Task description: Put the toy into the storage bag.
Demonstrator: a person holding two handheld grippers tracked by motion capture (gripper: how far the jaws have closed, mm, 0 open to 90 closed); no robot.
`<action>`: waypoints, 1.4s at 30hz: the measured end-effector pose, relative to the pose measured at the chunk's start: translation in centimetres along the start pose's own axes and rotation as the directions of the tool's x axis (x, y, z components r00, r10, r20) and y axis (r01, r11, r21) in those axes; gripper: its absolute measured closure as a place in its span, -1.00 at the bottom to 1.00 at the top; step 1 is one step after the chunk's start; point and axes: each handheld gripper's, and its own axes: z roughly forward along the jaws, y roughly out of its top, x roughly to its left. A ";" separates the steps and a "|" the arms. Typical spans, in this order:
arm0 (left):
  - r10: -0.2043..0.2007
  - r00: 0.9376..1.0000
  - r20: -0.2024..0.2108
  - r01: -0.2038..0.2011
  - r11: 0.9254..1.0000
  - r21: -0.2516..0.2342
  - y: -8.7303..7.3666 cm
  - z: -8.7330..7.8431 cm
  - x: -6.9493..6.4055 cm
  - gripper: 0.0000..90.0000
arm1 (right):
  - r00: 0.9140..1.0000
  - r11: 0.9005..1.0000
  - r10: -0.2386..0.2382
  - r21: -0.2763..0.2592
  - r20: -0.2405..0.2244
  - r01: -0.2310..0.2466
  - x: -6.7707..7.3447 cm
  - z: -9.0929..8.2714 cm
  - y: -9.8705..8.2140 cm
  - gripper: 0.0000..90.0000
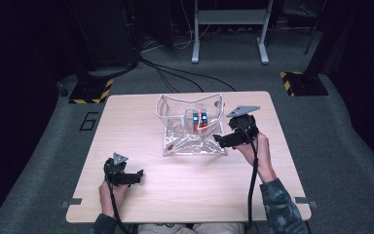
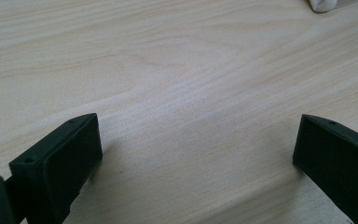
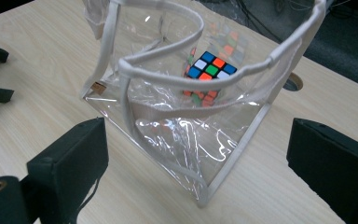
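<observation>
A clear plastic bag (image 1: 189,127) with white trim stands open at the middle of the wooden table (image 1: 190,195). Inside it sits a colourful puzzle cube (image 1: 199,121). My right gripper (image 1: 220,140) hovers open at the bag's front right corner. In the right gripper view, the bag's (image 3: 186,116) near corner lies between the open jaws of that gripper (image 3: 200,149), untouched, and the cube (image 3: 210,70) shows through the plastic beyond. My left gripper (image 1: 137,176) rests open near the table's front left. In its own view, this gripper (image 2: 198,144) has only bare wood between its jaws.
A corner of the bag (image 2: 326,3) peeks in at the top right of the left gripper view. Behind the table, cables (image 1: 175,73) run across the grey floor, with a metal stand (image 1: 229,29) and yellow-black striped bases (image 1: 92,90).
</observation>
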 end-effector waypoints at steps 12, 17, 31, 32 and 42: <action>-0.008 1.000 0.001 0.008 1.000 -0.001 0.0 0.0 0.0 -0.98 | 0.999 0.999 0.042 0.027 0.022 -0.043 0.3 0.2 -4.6 -0.90; -0.008 1.000 0.001 0.008 1.000 -0.001 0.0 0.0 0.0 -0.98 | 0.998 0.997 0.060 0.052 0.034 -0.062 0.2 0.9 -6.7 -0.90; -0.008 1.000 0.000 0.008 1.000 -0.004 0.0 0.0 0.0 -0.98 | 0.986 0.981 0.156 0.110 0.064 -0.162 -0.2 2.8 -12.9 -0.91; -0.008 1.000 0.000 0.008 1.000 -0.004 0.0 0.0 0.0 -0.98 | 0.984 0.978 0.163 0.117 0.065 -0.170 -0.1 3.1 -13.3 -0.91; -0.008 1.000 -0.002 0.008 1.000 -0.005 0.0 0.0 -0.1 -0.98 | 0.972 0.965 0.211 0.133 0.102 -0.224 0.2 4.0 -17.4 -0.94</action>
